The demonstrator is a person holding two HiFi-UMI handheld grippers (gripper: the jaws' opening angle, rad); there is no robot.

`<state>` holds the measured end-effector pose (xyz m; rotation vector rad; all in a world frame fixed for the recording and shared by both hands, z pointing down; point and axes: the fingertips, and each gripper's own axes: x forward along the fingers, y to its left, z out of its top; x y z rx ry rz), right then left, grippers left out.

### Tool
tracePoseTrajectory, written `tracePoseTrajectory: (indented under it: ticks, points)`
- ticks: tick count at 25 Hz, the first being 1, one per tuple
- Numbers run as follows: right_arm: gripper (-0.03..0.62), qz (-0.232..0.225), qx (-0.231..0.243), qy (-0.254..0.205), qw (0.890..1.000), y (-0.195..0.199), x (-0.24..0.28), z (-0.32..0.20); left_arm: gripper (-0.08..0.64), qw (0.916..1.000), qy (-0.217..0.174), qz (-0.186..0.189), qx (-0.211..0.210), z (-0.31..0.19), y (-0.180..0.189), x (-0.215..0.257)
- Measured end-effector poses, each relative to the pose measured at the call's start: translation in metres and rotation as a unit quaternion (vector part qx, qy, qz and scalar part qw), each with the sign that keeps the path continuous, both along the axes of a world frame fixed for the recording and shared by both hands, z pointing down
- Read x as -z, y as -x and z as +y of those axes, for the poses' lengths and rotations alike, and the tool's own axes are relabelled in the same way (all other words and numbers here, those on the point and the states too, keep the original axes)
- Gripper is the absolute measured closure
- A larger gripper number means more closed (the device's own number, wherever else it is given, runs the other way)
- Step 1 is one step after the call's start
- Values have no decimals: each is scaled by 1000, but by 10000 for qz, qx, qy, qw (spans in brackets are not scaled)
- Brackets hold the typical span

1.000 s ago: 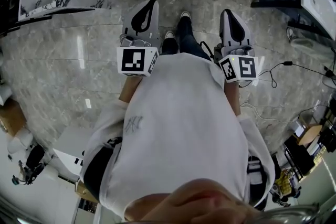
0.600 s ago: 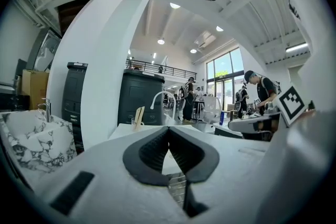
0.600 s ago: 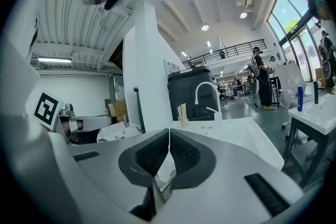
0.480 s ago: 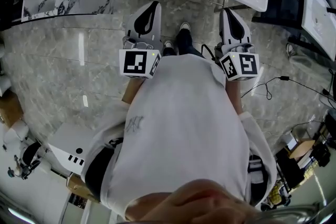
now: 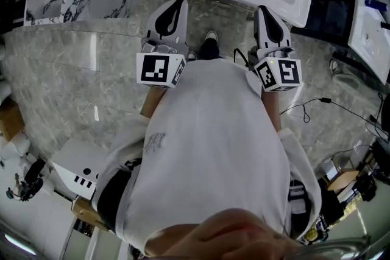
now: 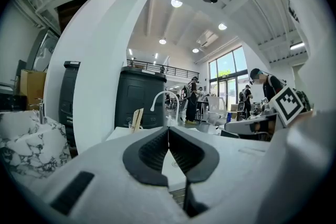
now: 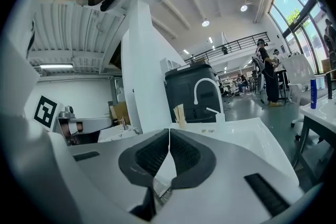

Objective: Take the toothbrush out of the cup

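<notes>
Two empty, clenched tools, left hand-held gripper (image 6: pixel 168 131) and right hand-held gripper (image 7: pixel 169 134), face the likely light, stiff toothbrush (image 6: pixel 138 117); pinch its handle above the cup (image 6: pixel 133 125).

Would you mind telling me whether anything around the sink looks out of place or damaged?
Nothing stands out. The white sink looks intact, the toothbrush stands in its cup near the faucet, and the left hand-held gripper and right hand-held gripper are shut and empty.
</notes>
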<state>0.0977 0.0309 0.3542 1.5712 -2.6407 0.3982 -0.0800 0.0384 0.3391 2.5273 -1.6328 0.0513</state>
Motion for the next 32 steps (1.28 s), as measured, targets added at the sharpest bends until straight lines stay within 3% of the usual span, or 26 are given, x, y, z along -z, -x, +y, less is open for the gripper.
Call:
tracePoseTrajectory:
  ticks: [10, 32]
  points:
    - [577, -142, 7, -5, 9999, -23, 2, -23, 545, 9998, -90, -91, 125, -20, -17, 6]
    - [577, -222, 73, 108, 9997, -20, -4, -20, 545, 9996, -111, -112, 239, -13, -17, 9]
